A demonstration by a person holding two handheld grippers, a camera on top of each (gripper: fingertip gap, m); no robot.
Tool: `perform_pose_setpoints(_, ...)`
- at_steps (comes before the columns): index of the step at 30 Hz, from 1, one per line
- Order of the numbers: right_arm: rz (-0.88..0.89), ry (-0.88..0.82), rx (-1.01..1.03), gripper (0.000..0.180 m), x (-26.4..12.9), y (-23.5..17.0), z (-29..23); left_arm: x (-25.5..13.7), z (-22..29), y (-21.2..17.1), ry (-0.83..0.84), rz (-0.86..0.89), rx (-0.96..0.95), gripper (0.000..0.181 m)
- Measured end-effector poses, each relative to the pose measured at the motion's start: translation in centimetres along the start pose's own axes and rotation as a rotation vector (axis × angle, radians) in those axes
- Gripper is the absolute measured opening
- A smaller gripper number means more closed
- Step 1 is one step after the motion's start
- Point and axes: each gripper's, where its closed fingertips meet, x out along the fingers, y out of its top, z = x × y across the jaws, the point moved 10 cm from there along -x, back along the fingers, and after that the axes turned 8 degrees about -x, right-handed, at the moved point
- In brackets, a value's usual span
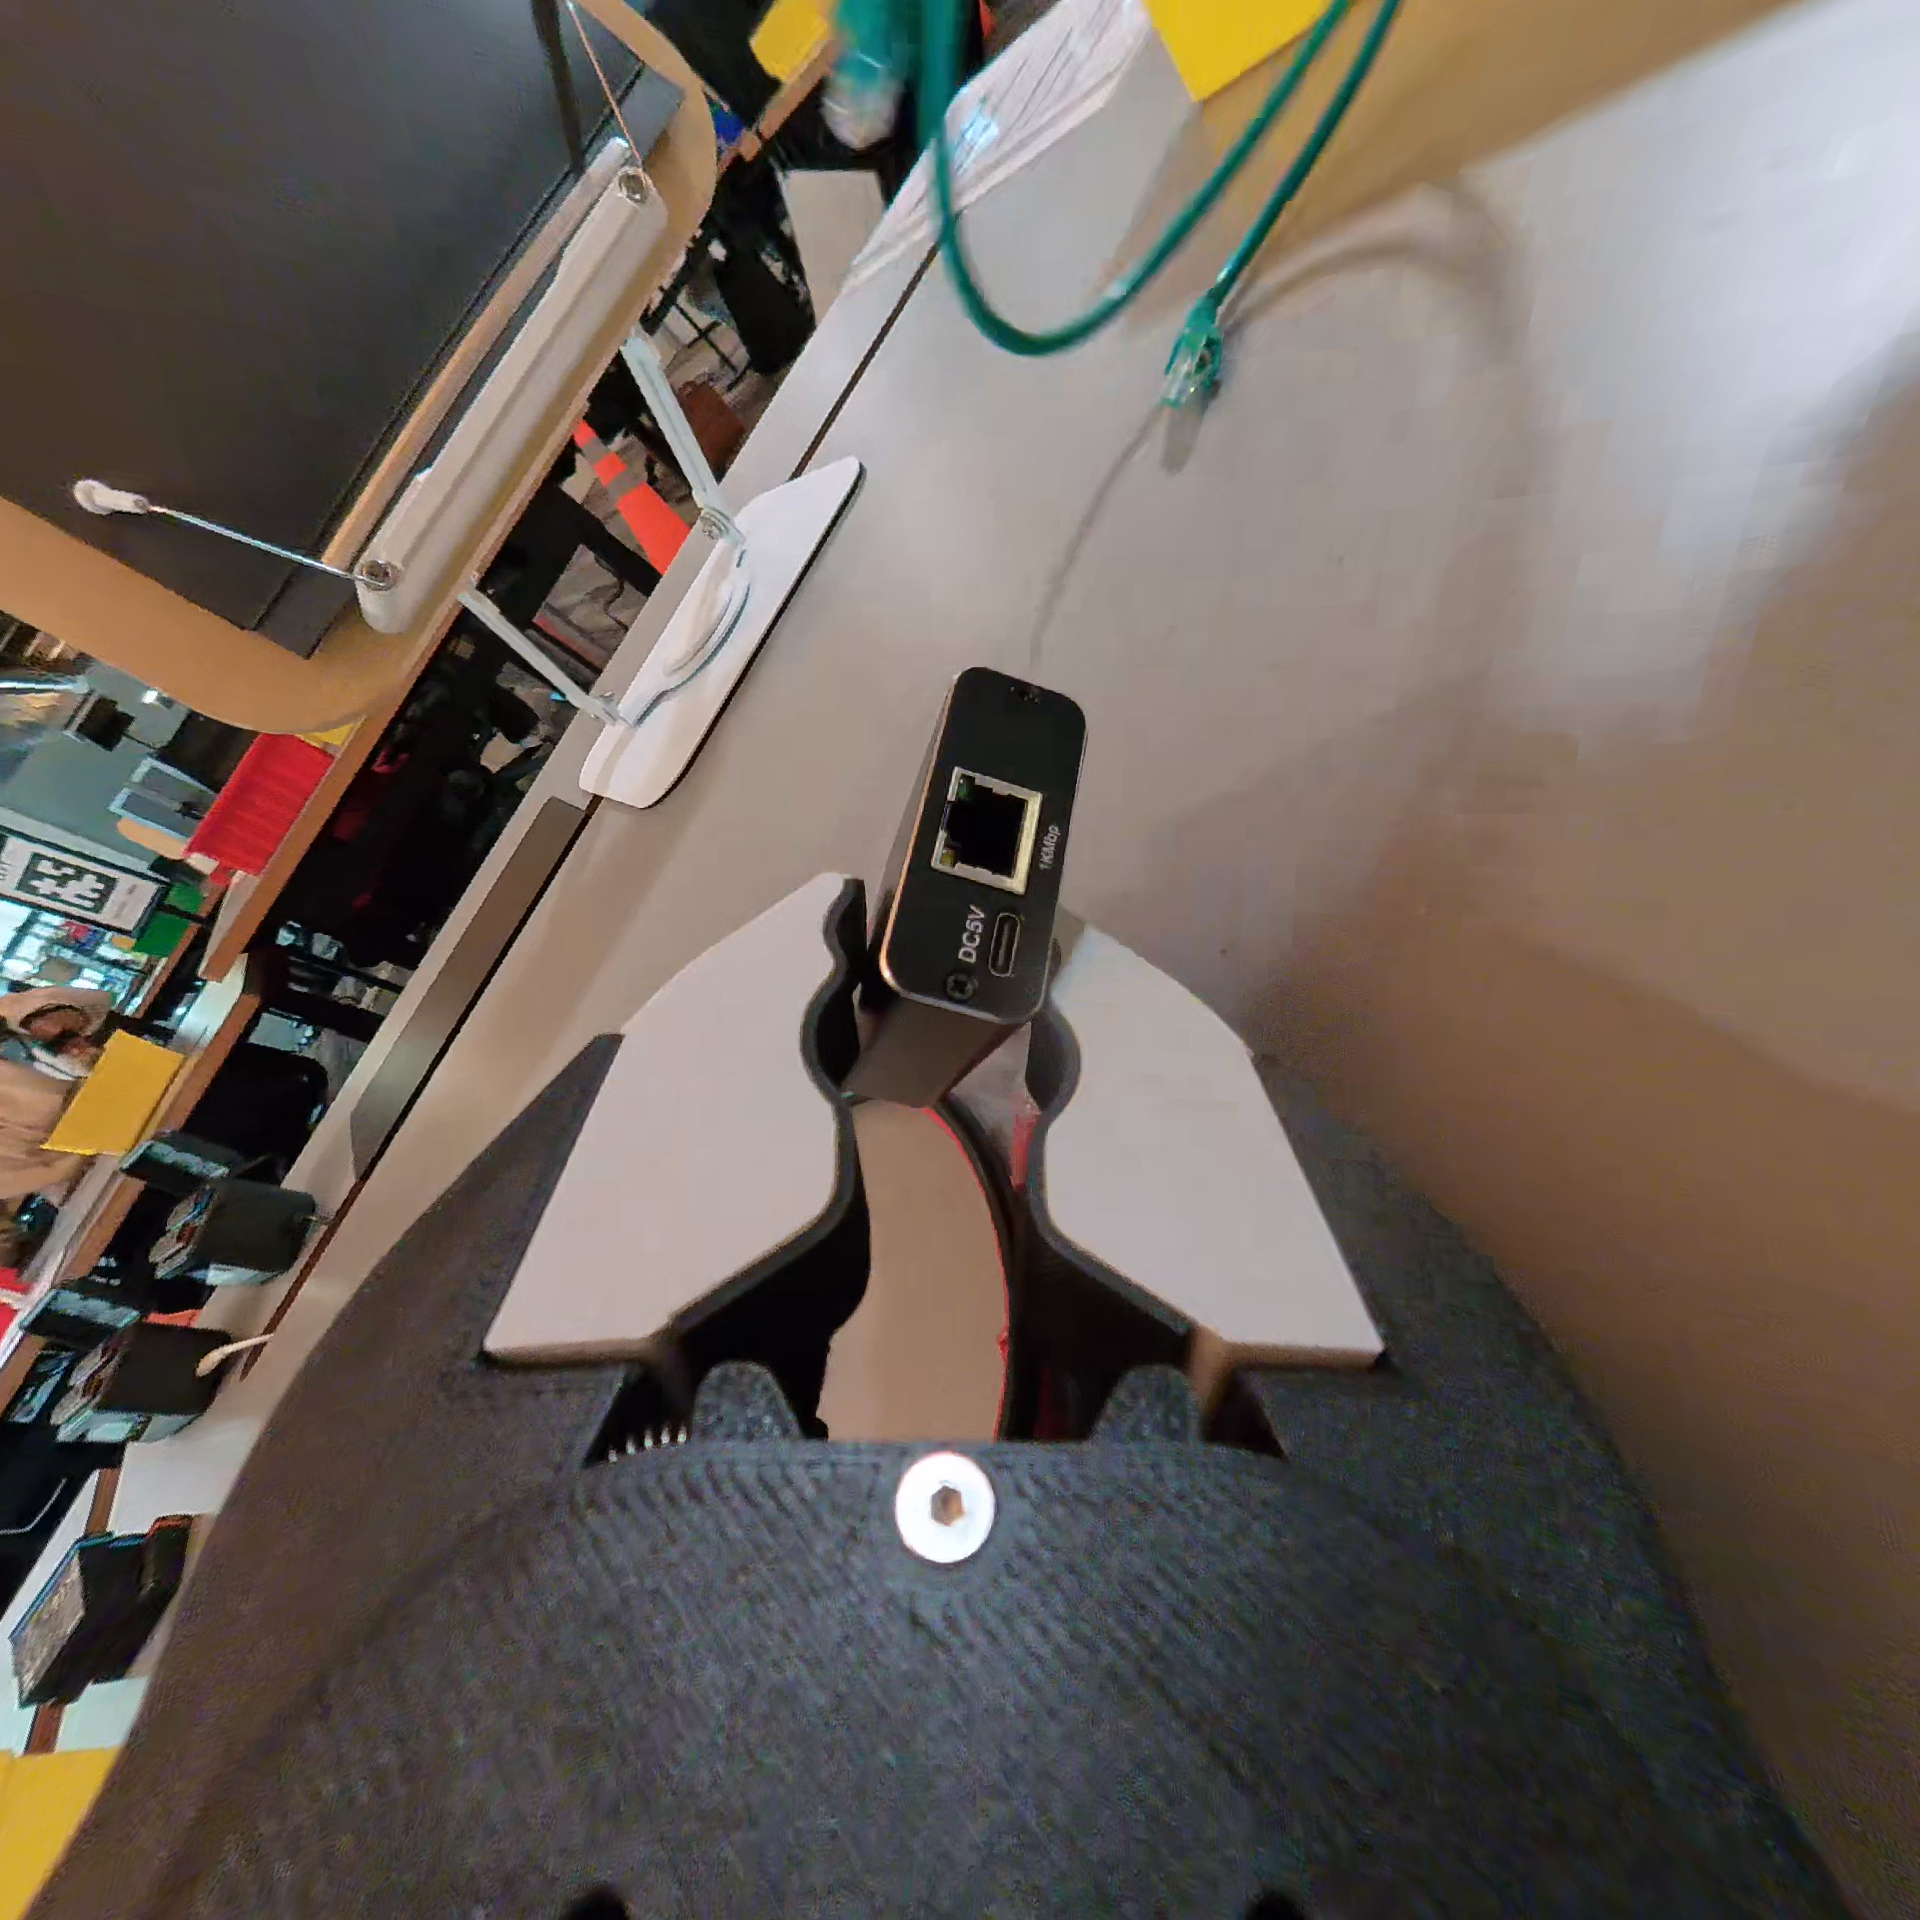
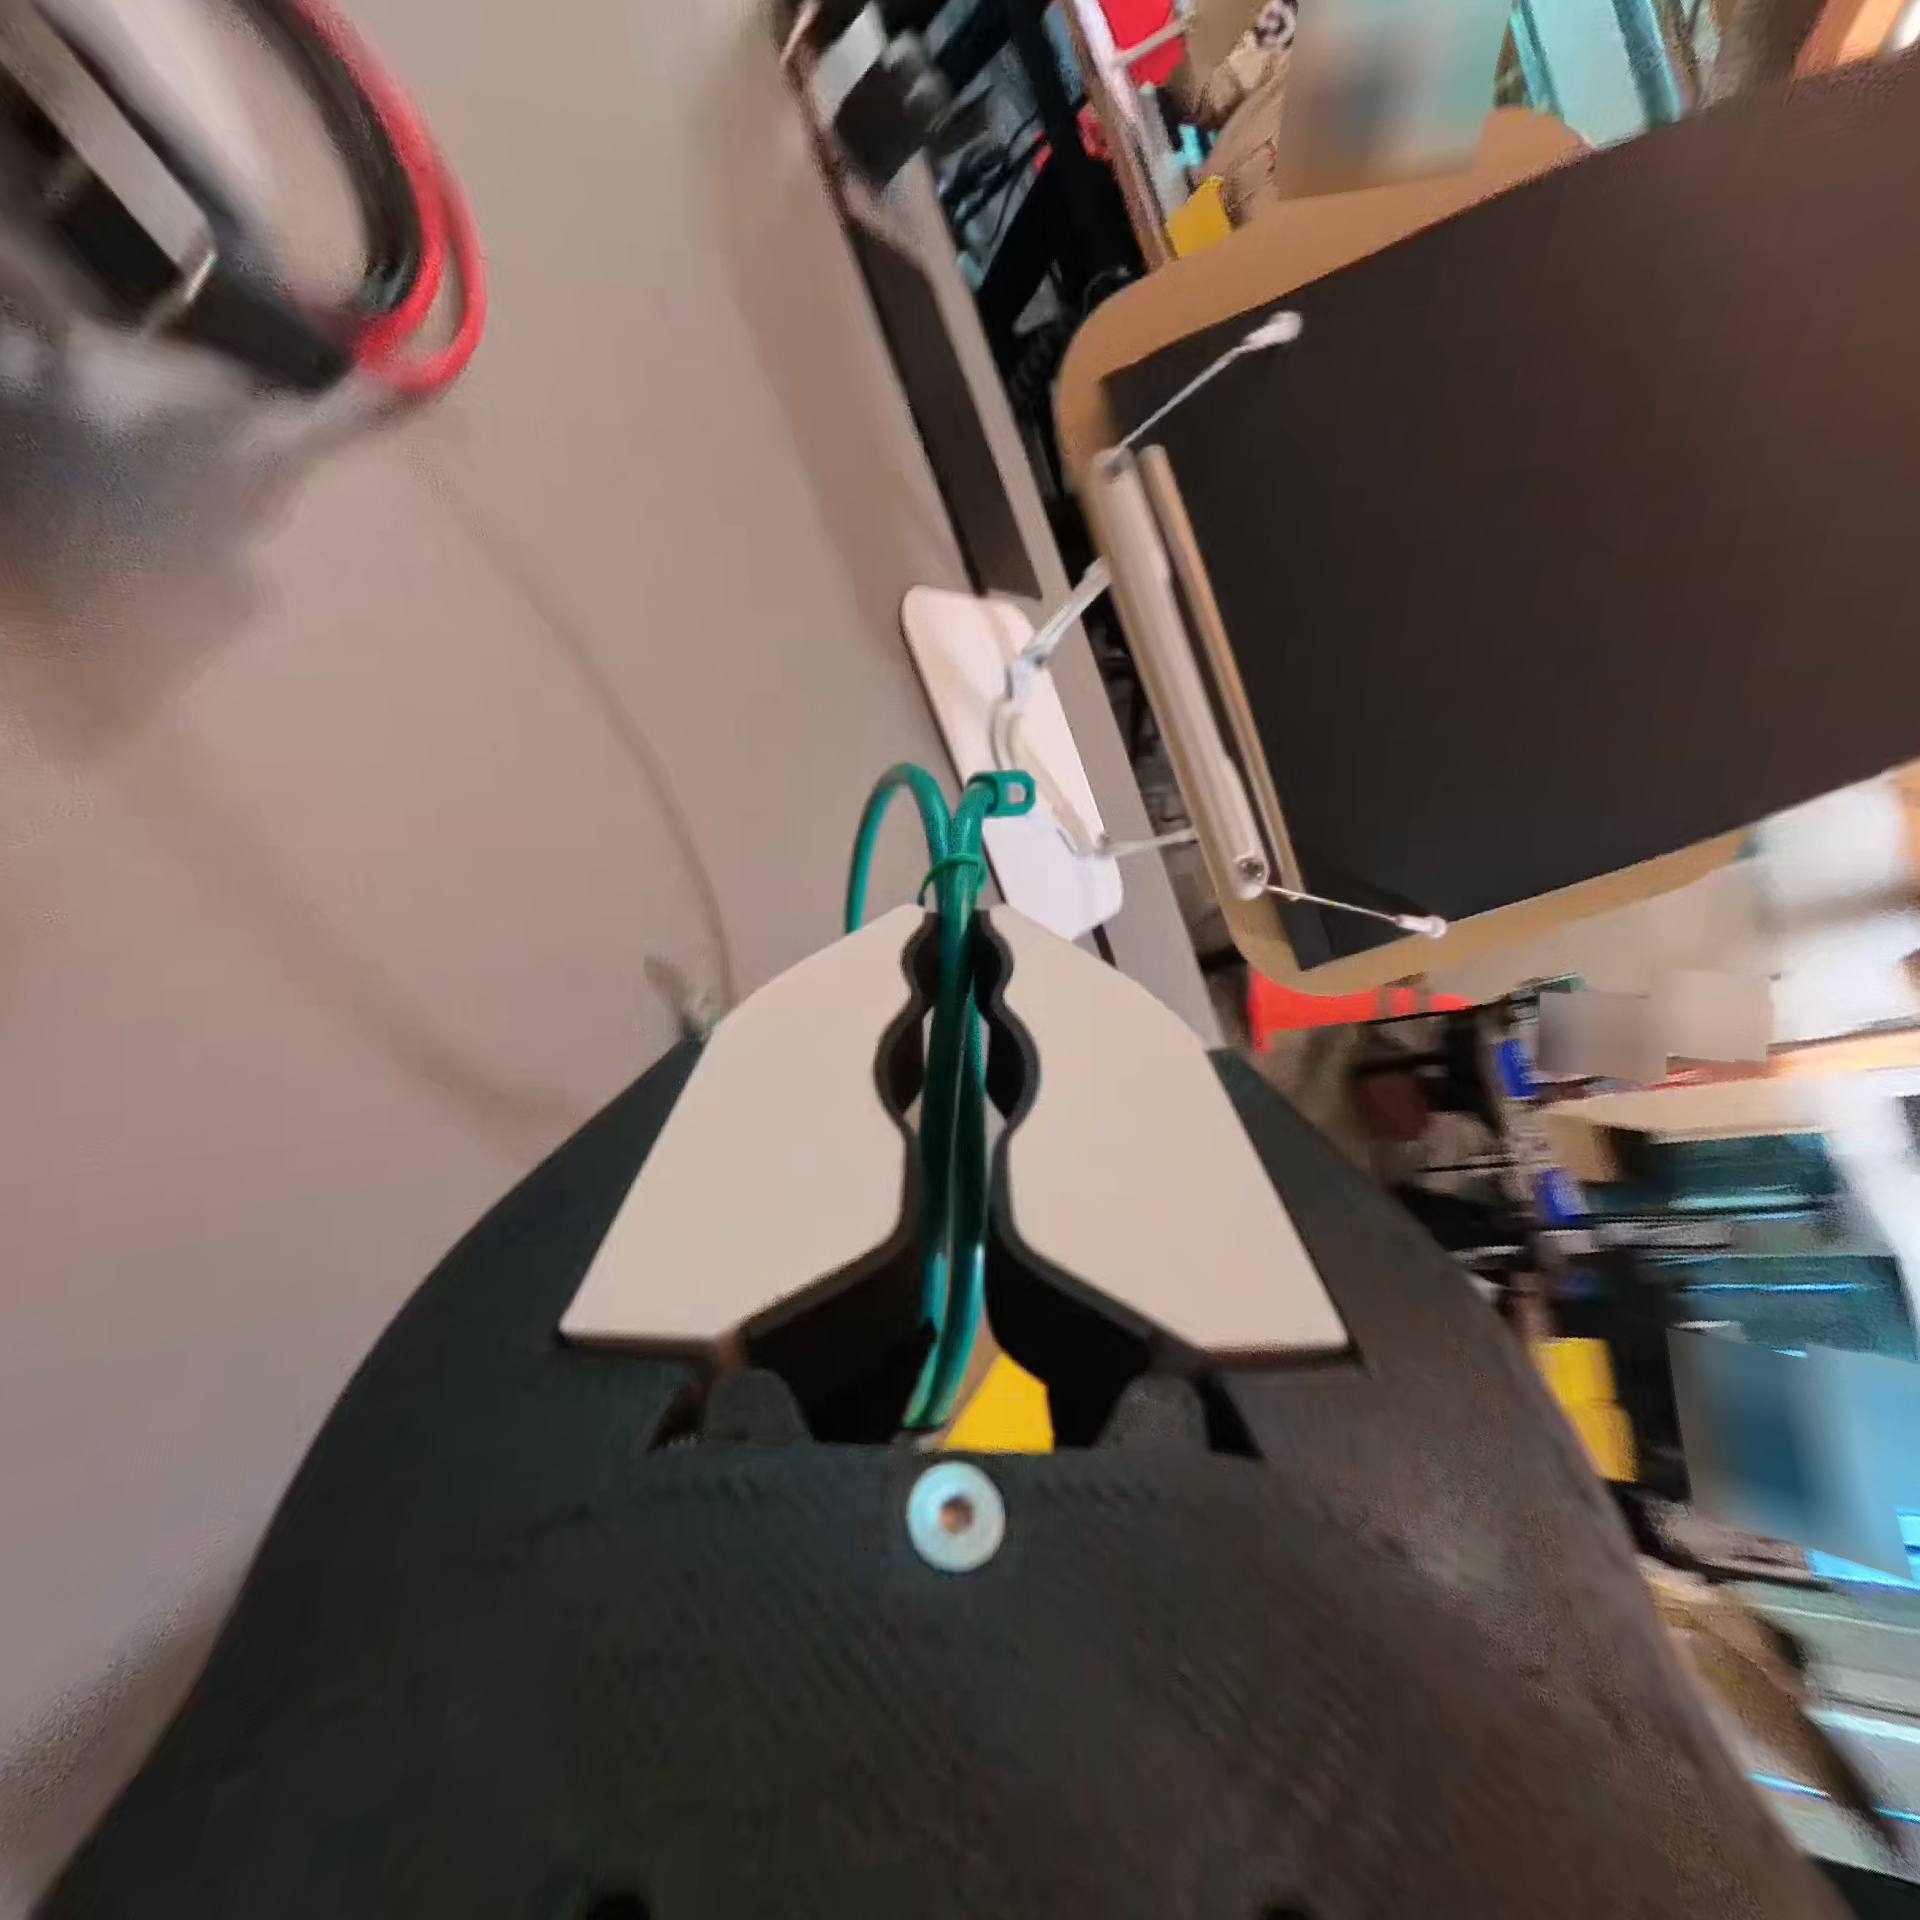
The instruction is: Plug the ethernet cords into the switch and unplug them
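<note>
Switch point(image 1: 971, 894) clamped in left tongs point(image 1: 951, 971), empty port facing outward. Green ethernet cord point(image 2: 951, 1091) pinched mid-length between closed right tongs point(image 2: 956, 925) — plug point(image 1: 1195, 358) left dangling well ahead of left tongs; misalignment at port is risked.

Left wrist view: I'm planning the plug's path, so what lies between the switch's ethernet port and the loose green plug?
In the left wrist view, only bare table separates the switch from the green plug; a white stand base sits off to the side.

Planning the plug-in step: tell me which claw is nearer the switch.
Left. The left claw is clamped on the black switch itself. The right claw holds the green ethernet cord, away from the switch.
</note>
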Motion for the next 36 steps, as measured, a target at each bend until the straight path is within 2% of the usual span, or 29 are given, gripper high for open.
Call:
perform_pose_setpoints(4, 0.011, -0.066, -0.355, 0.006, -2.0, 0.3, -7.3, 0.2, -0.1, 0.0, 0.026, -0.017, 0.0, 0.029)
perform_pose_setpoints(7, 0.059, 0.027, -0.442, 0.007, -3.1, 0.3, -10.5, 0.4, -0.1, -0.1, 0.04, -0.032, 0.01, 0.029)
perform_pose_setpoints(9, 0.088, 0.12, -0.381, 0.009, -3.8, 0.2, -11.4, 0.5, 0.0, -0.1, 0.047, -0.04, 0.015, 0.029)
perform_pose_setpoints(14, 0.152, 0.323, -0.153, 0.032, -5.2, -1.0, -11.5, 0.6, 0.1, -0.1, 0.055, -0.05, 0.027, 0.029)
perform_pose_setpoints(17, 0.181, 0.369, -0.003, 0.04, -5.6, -2.0, -10.9, 0.6, 0.1, -0.1, 0.052, -0.049, 0.027, 0.029)
perform_pose_setpoints(21, 0.23, 0.342, 0.184, 0.035, -5.2, -1.8, -9.6, 0.6, 0.0, -0.1, 0.045, -0.045, 0.028, 0.029)
perform_pose_setpoints(24, 0.21, 0.335, 0.365, 0.028, -3.5, -1.0, -9.5, 0.7, 0.0, -0.1, 0.04, -0.043, 0.027, 0.029)
perform_pose_setpoints(34, 0.001, 0.552, 0.628, 0.026, 2.8, -0.1, -11.0, 1.2, 0.3, 0.0, 0.046, -0.058, 0.069, 0.029)
perform_pose_setpoints(36, -0.005, 0.609, 0.671, 0.013, 3.3, -0.2, -11.1, 1.2, 0.4, 0.0, 0.049, -0.062, 0.077, 0.029)
